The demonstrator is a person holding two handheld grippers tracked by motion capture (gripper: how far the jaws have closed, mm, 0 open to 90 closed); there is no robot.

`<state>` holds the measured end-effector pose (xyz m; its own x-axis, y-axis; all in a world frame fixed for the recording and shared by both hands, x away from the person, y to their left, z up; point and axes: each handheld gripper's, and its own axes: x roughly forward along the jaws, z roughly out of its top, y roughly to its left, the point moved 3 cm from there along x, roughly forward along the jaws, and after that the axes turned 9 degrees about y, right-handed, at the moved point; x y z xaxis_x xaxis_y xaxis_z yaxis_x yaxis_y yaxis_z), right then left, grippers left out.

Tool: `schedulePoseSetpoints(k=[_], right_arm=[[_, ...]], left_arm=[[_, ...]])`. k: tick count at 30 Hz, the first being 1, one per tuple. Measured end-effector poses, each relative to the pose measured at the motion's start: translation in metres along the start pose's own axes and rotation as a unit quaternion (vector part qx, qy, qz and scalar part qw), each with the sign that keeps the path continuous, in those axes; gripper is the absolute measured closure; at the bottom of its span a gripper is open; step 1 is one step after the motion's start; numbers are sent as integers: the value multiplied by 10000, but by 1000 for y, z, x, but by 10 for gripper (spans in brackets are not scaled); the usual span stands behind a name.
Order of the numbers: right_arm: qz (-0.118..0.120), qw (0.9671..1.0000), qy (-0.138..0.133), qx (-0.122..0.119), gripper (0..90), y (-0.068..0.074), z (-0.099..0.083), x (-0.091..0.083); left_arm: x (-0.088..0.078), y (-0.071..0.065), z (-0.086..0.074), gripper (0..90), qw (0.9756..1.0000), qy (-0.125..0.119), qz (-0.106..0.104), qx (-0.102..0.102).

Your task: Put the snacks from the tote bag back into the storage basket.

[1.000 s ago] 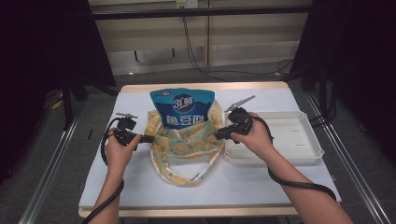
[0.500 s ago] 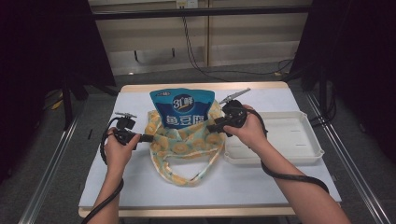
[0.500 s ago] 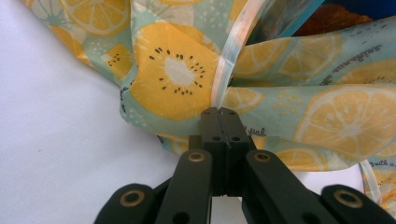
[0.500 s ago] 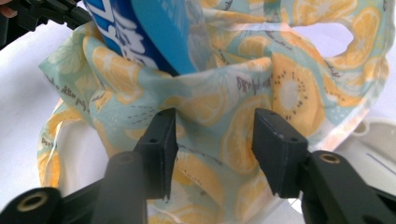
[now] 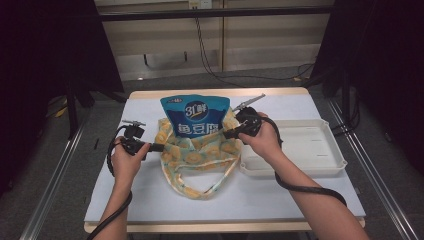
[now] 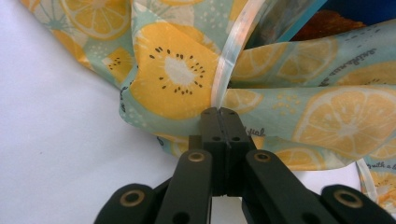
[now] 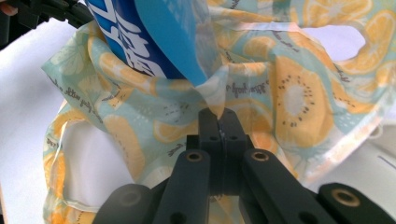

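A fruit-print cloth bag point(image 5: 200, 155) lies in the middle of the table with a blue snack pouch point(image 5: 196, 117) standing in its mouth. My left gripper point(image 5: 159, 147) is shut on the bag's left edge; in the left gripper view its jaws point(image 6: 219, 112) pinch the cloth point(image 6: 173, 74) beside a clear handle strap. My right gripper point(image 5: 226, 134) is at the bag's right edge. Its jaws have just been closing and now pinch the cloth point(image 7: 289, 93) at the tips point(image 7: 218, 114), just below the pouch point(image 7: 140, 32).
A white shallow tray point(image 5: 320, 165) sits on the pale table point(image 5: 150, 200) to the right of the bag, under my right forearm. The bag's handles loop toward the front edge. Dark floor and metal rails flank the table.
My right gripper has shifted a little up and left to the bag's right rim and closed on the cloth. The left hand has kept still.
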<state>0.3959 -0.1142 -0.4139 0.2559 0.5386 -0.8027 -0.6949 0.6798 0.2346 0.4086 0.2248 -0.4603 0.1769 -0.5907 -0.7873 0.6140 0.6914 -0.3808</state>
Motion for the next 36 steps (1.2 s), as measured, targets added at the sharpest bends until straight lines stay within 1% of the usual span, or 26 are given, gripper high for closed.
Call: schedulePoseSetpoints(k=[3,4,5,6,7,8,10,11,12,13,15,16,17,19,21,23,25,26,27,28,31,32,33,34,35,36], right_arm=[[8,10000,-9,6,900,0,-4,-3],[46,10000,15,13,900,0,-6,-4],[43,10000,-21,9,900,0,-7,-4],[16,10000,5,9,900,1,-9,-5],[69,10000,13,-14,900,1,-11,-4],[81,10000,12,-6,900,2,-13,-5],[84,9999,34,-63,900,3,-17,-4],[58,10000,44,-36,900,3,-19,-4],[82,10000,39,-21,900,3,-21,-3],[105,9999,58,-19,900,3,-23,-2],[115,9999,94,39,900,3,-29,1],[124,9998,118,37,900,2,-31,3],[136,9998,114,31,900,2,-34,5],[161,9997,177,56,900,1,-40,9],[173,9996,206,113,900,1,-43,11],[170,9995,229,126,900,0,-46,13],[178,9995,236,95,900,0,-47,15],[192,9994,269,97,900,0,-48,17],[186,9993,294,122,900,1,-49,18],[196,9994,289,82,900,0,-50,18],[198,9994,273,79,900,1,-49,19],[179,9993,315,43,900,1,-49,18],[177,9993,322,-23,900,1,-49,17],[197,9993,310,-27,880,2,-48,16],[195,9993,303,-56,836,2,-47,14],[125,9995,295,-65,799,2,-46,12]], left_arm=[[1,0,-1,900,10000,14,5,-19],[1,0,-1,900,10000,15,-7,-22],[1,0,-1,900,10000,19,-5,-22],[1,-1,-1,900,10000,-1,4,-48],[1,-1,-1,900,10000,3,-27,-38],[1,-1,-1,900,10000,13,9,-11],[1,-1,-2,900,10000,60,17,-14],[1,-1,-2,900,10000,57,1,-21],[2,-1,-3,900,10000,41,30,-66],[2,-1,-4,900,9999,72,42,-59],[3,0,-6,900,9999,128,-7,-78],[4,1,-6,900,9999,98,15,-115],[4,2,-7,900,9998,155,27,-88],[5,3,-9,900,9998,137,7,-169],[5,4,-10,900,9997,197,33,-150],[6,5,-11,900,9996,209,36,-173],[6,7,-13,900,9994,273,21,-196],[7,7,-14,900,9993,251,37,-258],[7,8,-15,900,9993,305,36,-207],[7,8,-15,900,9992,252,39,-297],[6,10,-16,900,9993,271,31,-258],[6,8,-16,900,9993,240,-5,-289],[5,7,-16,900,9993,225,24,-291],[4,7,-15,900,9995,220,53,-204],[3,6,-14,883,9996,216,77,-191],[1,5,-14,828,9995,285,69,-135]])
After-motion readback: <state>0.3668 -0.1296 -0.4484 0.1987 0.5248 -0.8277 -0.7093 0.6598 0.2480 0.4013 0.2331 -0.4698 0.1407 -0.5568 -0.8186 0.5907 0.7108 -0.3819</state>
